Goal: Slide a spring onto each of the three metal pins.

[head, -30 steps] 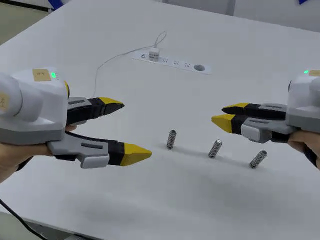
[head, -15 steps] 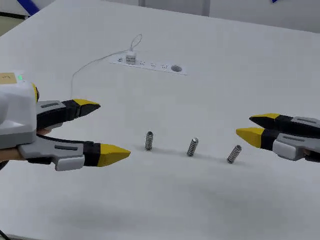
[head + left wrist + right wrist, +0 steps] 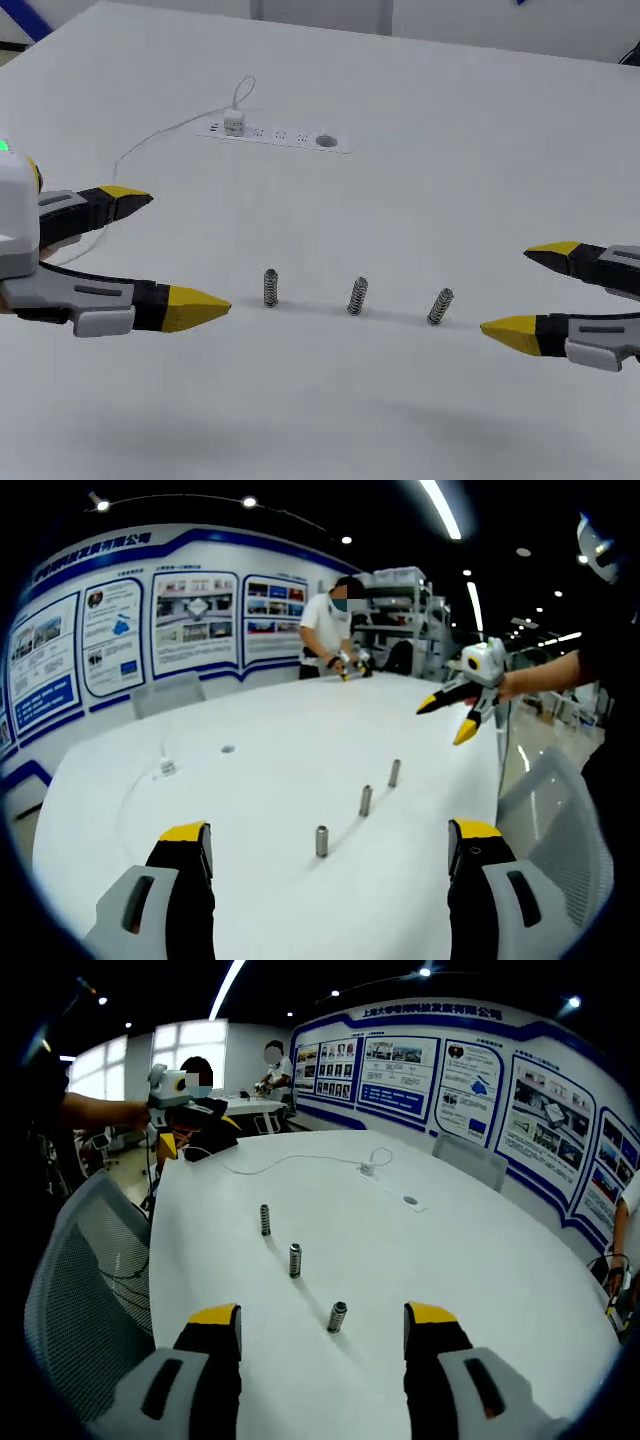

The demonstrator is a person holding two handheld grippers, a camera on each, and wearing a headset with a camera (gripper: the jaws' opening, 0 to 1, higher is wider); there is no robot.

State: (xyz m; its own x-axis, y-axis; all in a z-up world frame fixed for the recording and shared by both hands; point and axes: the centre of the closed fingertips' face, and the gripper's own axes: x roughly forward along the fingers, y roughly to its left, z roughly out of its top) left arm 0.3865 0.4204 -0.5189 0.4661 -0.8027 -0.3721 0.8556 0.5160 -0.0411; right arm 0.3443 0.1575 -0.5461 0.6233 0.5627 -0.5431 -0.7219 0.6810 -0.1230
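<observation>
Head view is showing three small springs standing in a row on the white surface (image 3: 450, 150). The left spring (image 3: 270, 288) is standing just to the left of the middle spring (image 3: 357, 296), and the right spring (image 3: 440, 306) just to its right, all near one another but not touching. Each is standing on end, its long axis rising from the surface and its top pointing upward with a slight lean.

The coils appear to be sitting over the pins already, so I am judging the task done or nearly so. The pins themselves are hiding inside the coils.

The left gripper (image 3: 190, 250) is hovering well to the left of the middle spring, its jaws spread wide and carrying nothing. The right gripper (image 3: 505, 290) is hovering to the right of the middle spring, just beyond the right spring, its jaws likewise parted and empty. A power strip (image 3: 275, 135) is lying far behind the middle spring.

These springs are looking light, smooth and easy to flick away, firm across the coil but yielding along it. I would be pinching one gently across its mid-length, keeping it upright.
</observation>
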